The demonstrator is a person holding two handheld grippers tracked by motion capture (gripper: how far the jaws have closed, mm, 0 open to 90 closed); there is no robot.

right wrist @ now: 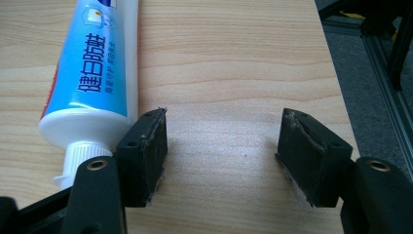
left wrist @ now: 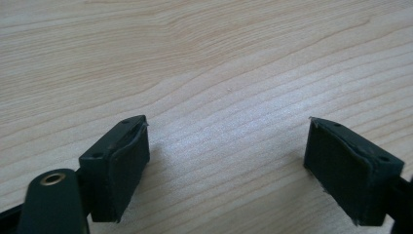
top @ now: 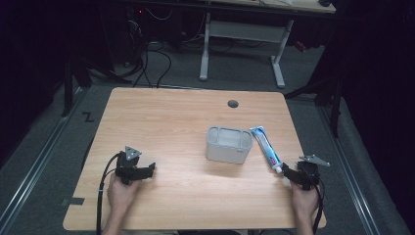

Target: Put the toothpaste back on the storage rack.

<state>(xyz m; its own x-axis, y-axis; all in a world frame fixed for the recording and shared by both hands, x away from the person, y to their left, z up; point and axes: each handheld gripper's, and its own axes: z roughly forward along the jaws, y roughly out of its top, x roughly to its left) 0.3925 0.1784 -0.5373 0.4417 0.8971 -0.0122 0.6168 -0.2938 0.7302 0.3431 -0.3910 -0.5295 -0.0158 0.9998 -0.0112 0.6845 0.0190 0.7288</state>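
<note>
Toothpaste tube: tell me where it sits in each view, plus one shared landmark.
High view: the toothpaste tube lies right of the grey holder, cap toward the right gripper.
Left gripper view: bare wood between open jaws; no tube in it.
Right gripper view: the tube is at upper left, cap beside the left-hand jaw, outside the gap.
Shared landmark: the wooden table.

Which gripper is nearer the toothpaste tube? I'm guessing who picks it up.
Right. The right gripper sits open beside the toothpaste tube at its cap end; the left gripper rests across the table, past the grey holder.
</note>
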